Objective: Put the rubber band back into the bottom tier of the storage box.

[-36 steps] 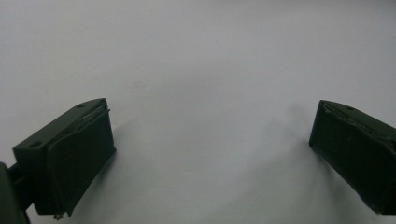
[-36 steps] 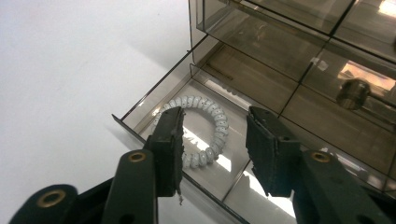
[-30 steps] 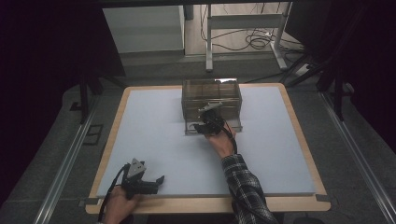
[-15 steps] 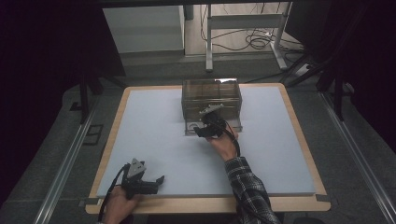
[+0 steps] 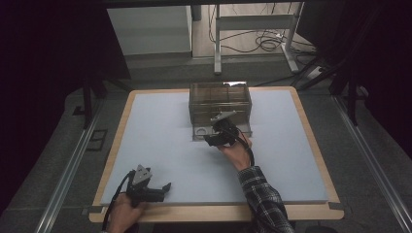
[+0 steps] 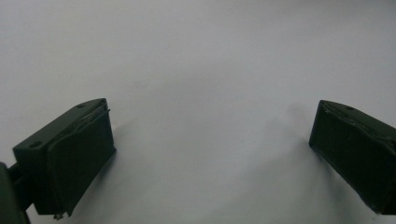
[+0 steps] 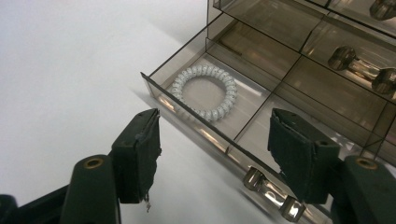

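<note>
the right gripper (image 7: pixel 212 156) hovers with fingers wide over the open drawer (image 7: pixel 201 122), where a hair tie (image 7: pixel 204 92) lies flat – best to lower straight and pinch one side of the ring. the left gripper (image 5: pixel 163 187) rests apart, fingers wide, on the pale tabletop (image 5: pixel 160 126) – dark room around.

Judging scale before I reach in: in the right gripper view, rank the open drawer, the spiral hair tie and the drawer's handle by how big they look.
1. Drawer, largest.
2. Hair tie.
3. Handle, smallest, though it is nearest the camera and part-hidden by a jaw, so that gap is unsure.
</note>
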Demonstrator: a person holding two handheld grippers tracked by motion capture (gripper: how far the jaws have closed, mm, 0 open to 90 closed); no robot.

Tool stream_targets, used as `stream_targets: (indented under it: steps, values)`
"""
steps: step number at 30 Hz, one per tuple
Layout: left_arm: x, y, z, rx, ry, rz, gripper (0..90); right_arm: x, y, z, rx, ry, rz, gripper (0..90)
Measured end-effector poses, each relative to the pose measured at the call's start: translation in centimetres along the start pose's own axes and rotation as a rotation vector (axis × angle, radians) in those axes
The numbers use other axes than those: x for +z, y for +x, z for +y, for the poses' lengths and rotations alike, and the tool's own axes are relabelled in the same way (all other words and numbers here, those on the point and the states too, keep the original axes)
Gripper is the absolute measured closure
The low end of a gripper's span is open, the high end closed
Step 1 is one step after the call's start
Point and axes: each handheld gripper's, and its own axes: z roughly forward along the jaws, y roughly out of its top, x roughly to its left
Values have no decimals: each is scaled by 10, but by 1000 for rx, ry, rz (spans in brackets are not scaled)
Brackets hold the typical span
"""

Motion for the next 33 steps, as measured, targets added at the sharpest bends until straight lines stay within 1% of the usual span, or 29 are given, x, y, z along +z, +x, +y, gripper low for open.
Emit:
stream_targets:
  steps: [8, 15, 19, 26, 33]
  values:
    - [0, 0, 0, -2, -2, -1, 0, -10, 2, -2, -4, -4, 14, 294]
    - [0, 0, 0, 2, 1, 0, 0, -18, 4, -5, -17, 4, 10, 273]
    - [0, 0, 0, 0, 0, 0, 0, -23, 4, -6, -11, 5, 13, 252]
    - [0, 0, 0, -2, -2, -1, 0, -31, 3, -10, -16, 20, 22, 223]
    - [0, 0, 0, -2, -2, -1, 0, -36, 3, -14, -10, 38, 31, 189]
